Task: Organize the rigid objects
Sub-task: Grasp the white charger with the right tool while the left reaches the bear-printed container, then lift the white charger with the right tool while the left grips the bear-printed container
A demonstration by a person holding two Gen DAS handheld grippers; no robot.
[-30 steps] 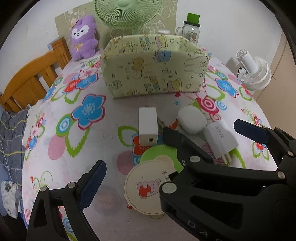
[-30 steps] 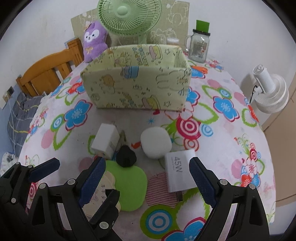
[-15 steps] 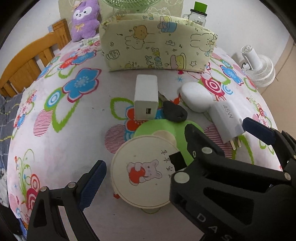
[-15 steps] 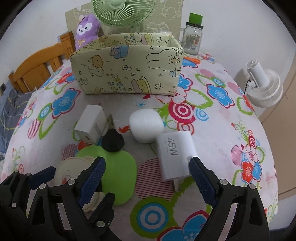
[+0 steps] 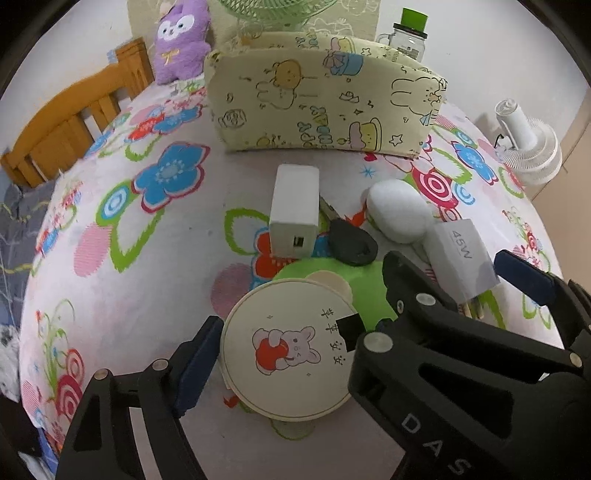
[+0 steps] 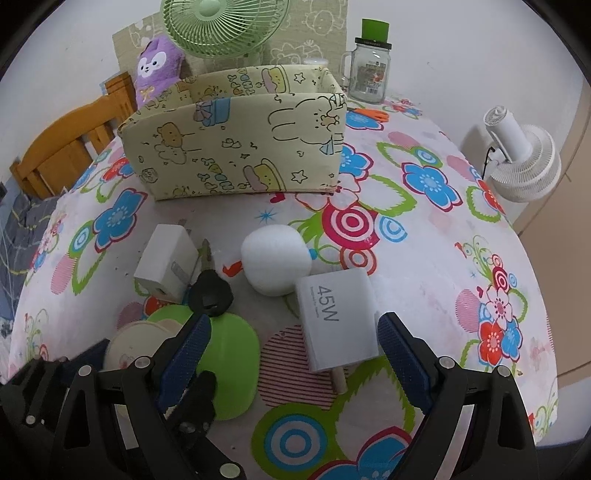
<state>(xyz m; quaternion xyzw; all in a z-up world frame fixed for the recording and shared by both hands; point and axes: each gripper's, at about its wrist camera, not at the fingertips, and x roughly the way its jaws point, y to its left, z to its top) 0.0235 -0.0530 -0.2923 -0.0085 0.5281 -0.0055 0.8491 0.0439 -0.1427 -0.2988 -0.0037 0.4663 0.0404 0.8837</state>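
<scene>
A round cream disc (image 5: 288,350) with a bear picture lies partly on a green apple-shaped mat (image 5: 362,288). My left gripper (image 5: 290,343) straddles the disc, jaws closing. Its left pad (image 5: 197,358) stands at the disc's edge; its right pad is hidden behind the right gripper's black body. My right gripper (image 6: 295,352) is open, with the near end of the grey 45W charger (image 6: 336,317) between its pads, untouched. A white charger (image 6: 166,262), a black key (image 6: 210,295) and a white oval case (image 6: 275,258) lie in front of the yellow fabric box (image 6: 236,147).
Behind the box are a purple plush (image 6: 157,66), a green fan (image 6: 221,26), a glass jar with a green lid (image 6: 369,66) and orange scissors (image 6: 371,114). A wooden chair (image 5: 66,125) is at the left edge and a white fan (image 6: 521,158) beyond the right edge.
The left gripper came down and closer over the bear disc, and its left finger swung inward to the disc's edge. The right gripper came nearer to the 45W charger, still open.
</scene>
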